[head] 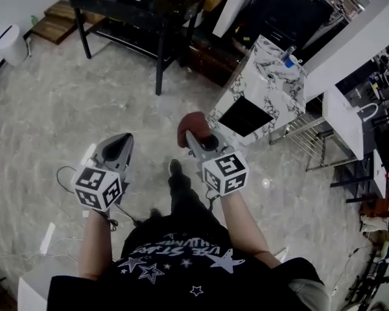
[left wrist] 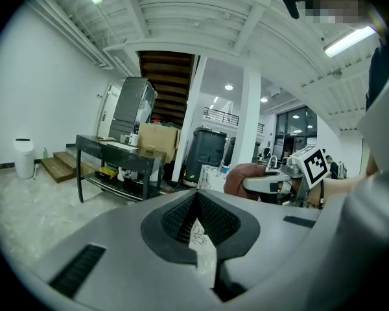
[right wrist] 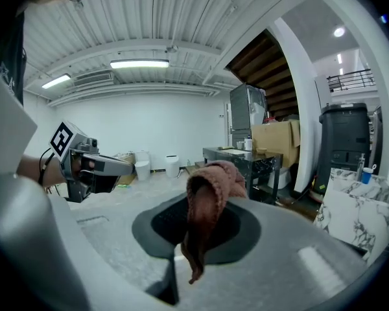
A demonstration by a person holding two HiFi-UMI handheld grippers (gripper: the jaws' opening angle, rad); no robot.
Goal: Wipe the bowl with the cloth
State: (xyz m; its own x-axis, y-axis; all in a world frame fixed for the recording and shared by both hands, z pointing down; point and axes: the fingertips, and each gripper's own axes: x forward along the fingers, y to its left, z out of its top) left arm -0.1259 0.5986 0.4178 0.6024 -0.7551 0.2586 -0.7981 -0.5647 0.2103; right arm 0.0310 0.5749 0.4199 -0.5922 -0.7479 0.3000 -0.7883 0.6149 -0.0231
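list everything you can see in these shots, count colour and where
cloth: 1, reddish brown, pinched in right gripper's jaws
table: 1, black, far side of the floor
cabinet: 1, white marbled, just beyond the right gripper
bin: 1, white, by the wall, far left
wheeled bin: 1, dark, beyond the table
cardboard box: 1, brown, beyond the table
bowl: none in view
left gripper: 1, grey, shut, empty
right gripper: 1, grey, shut on cloth

Cloth [right wrist: 211,190]: rust-brown, nubby, bunched into a lump.
Grip: pinched in the jaws of the right hand-held gripper [right wrist: 203,220], held in the air.
Pose: folded hump on top, with one tail drooping toward 6 o'clock.
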